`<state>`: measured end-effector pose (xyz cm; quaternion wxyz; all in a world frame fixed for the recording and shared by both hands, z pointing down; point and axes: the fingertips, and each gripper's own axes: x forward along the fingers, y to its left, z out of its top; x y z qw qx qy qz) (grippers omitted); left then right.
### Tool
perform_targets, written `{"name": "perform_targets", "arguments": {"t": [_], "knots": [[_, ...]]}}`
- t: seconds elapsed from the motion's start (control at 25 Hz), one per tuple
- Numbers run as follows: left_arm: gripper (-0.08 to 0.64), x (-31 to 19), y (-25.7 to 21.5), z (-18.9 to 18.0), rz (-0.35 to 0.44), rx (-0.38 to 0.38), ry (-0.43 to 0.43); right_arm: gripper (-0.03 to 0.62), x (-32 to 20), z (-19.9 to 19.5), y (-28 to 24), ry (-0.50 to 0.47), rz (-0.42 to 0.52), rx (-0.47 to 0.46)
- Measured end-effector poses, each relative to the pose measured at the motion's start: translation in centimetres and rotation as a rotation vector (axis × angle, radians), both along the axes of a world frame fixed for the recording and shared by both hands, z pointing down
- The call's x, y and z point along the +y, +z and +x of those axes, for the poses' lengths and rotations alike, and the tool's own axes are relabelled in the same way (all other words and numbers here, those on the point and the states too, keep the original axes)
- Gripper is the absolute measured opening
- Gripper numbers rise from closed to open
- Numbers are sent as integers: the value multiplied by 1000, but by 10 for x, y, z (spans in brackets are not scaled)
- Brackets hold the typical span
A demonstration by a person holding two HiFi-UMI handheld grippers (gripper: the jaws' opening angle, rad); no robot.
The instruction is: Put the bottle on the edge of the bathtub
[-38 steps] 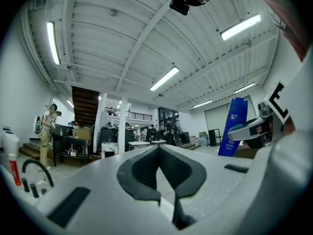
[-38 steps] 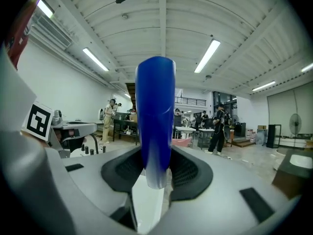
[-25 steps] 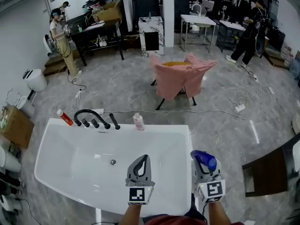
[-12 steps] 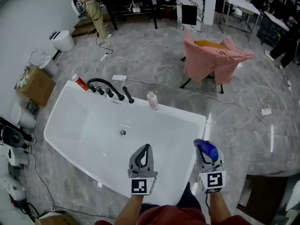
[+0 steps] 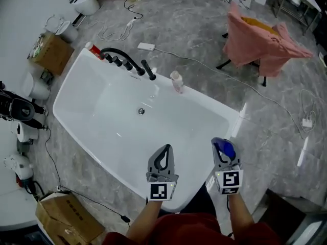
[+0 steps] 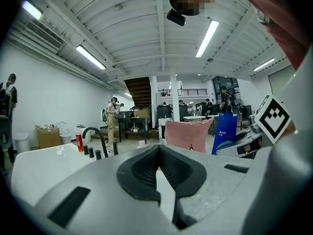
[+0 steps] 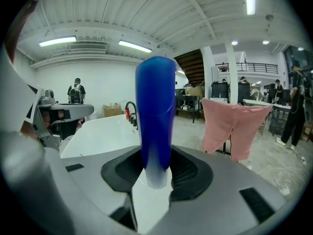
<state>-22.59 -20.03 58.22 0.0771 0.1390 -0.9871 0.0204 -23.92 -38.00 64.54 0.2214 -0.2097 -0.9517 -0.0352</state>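
Note:
The white bathtub [image 5: 76,86] lies slantwise across the head view. My right gripper [image 5: 225,151] is shut on a blue bottle [image 5: 224,148] and holds it upright just past the tub's near right corner. In the right gripper view the blue bottle [image 7: 155,111] stands between the pads [image 7: 188,173]. My left gripper [image 5: 162,160] hangs over the tub's near rim, shut with nothing in it; its tips meet in the left gripper view [image 6: 157,153]. The blue bottle [image 6: 224,133] also shows there at the right.
On the far rim stand a black faucet [image 5: 122,61], a red bottle [image 5: 95,50] and a small pale bottle [image 5: 177,81]. A chair draped in pink cloth [image 5: 263,40] is at the back right. Cardboard boxes [image 5: 51,52] and cables lie on the floor at the left.
The head view has swung down and to the right, so the tub now sits slantwise and further left. Both grippers keep their places in the view; the right still holds the blue bottle.

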Motion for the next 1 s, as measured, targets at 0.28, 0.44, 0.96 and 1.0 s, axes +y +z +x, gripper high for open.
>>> {"name": "perform_targets", "arguments": {"t": [0.28, 0.44, 0.96, 1.0], "knots": [[5, 0, 95, -17, 4, 244, -79, 152, 2, -35, 87, -47, -4, 110], [5, 1, 130, -27, 14, 304, -122, 152, 5, -65, 123, -73, -7, 141], [5, -8, 170, -34, 23, 418, -144, 152, 35, -175, 166, -135, 27, 96], [5, -9, 170, -34, 19, 418, -141, 152, 38, -185, 166, -135, 27, 88]]}}
